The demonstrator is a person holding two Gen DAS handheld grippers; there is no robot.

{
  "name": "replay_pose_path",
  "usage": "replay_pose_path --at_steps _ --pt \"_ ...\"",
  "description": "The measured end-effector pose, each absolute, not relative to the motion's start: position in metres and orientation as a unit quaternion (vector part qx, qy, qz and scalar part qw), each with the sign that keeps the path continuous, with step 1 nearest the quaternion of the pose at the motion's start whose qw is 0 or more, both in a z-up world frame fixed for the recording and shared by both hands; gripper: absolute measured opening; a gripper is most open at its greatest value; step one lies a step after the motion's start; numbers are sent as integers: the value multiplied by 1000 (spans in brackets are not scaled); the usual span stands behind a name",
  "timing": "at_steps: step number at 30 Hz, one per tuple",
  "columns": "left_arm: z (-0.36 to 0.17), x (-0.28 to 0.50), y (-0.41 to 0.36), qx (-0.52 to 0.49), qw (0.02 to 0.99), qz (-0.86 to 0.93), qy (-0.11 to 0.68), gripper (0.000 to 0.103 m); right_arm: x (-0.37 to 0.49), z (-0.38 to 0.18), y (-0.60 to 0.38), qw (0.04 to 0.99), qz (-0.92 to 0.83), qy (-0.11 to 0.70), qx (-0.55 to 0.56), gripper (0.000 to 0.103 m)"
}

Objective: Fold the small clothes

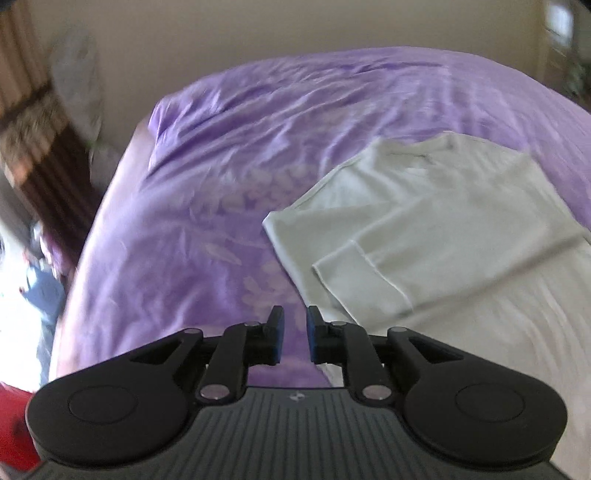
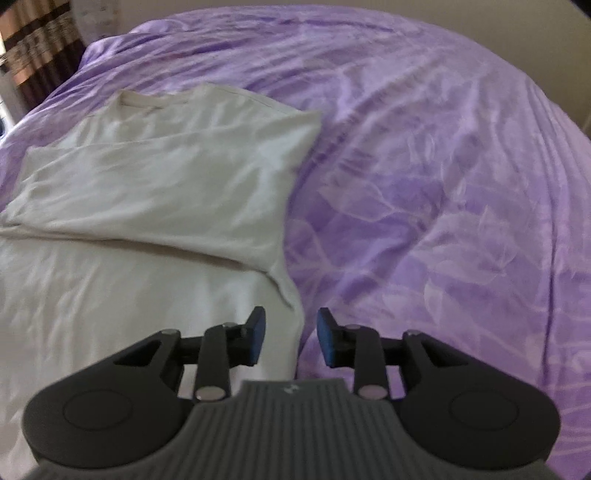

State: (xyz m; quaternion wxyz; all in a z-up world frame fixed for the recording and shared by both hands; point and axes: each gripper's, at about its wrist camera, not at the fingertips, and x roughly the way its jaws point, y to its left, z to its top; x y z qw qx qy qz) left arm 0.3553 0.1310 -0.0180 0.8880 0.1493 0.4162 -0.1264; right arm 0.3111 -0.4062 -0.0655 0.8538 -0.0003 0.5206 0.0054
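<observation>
A pale cream T-shirt (image 1: 443, 229) lies on the purple bed cover (image 1: 221, 184), with its sleeves folded in over the body and its neckline at the far end. In the right wrist view the same T-shirt (image 2: 147, 192) fills the left half. My left gripper (image 1: 295, 332) hovers over the purple cover just left of the shirt's near left edge, its jaws slightly apart and nothing between them. My right gripper (image 2: 290, 338) hangs above the shirt's right side edge, open, with the cloth below its fingers and not pinched.
The purple bed cover (image 2: 443, 184) spreads wide to the right of the shirt. A brown patterned curtain (image 1: 33, 122) and a blurred pale object hang at the far left past the bed's edge. A beige wall (image 1: 258, 29) rises behind the bed.
</observation>
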Motion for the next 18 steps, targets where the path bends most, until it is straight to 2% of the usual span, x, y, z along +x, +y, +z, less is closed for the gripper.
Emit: replay_pose_path --at_steps 4,9,14,18 --pt "33 297 122 205 883 -175 384 16 283 -18 -390 858 40 512 -34 40" --pt "71 220 104 289 857 -235 355 20 226 40 -365 857 83 497 -112 45" --pt "69 153 86 359 803 -305 366 24 165 67 -344 846 115 491 -175 47" --pt "37 104 72 423 735 -356 392 29 122 66 -335 832 148 495 -204 48"
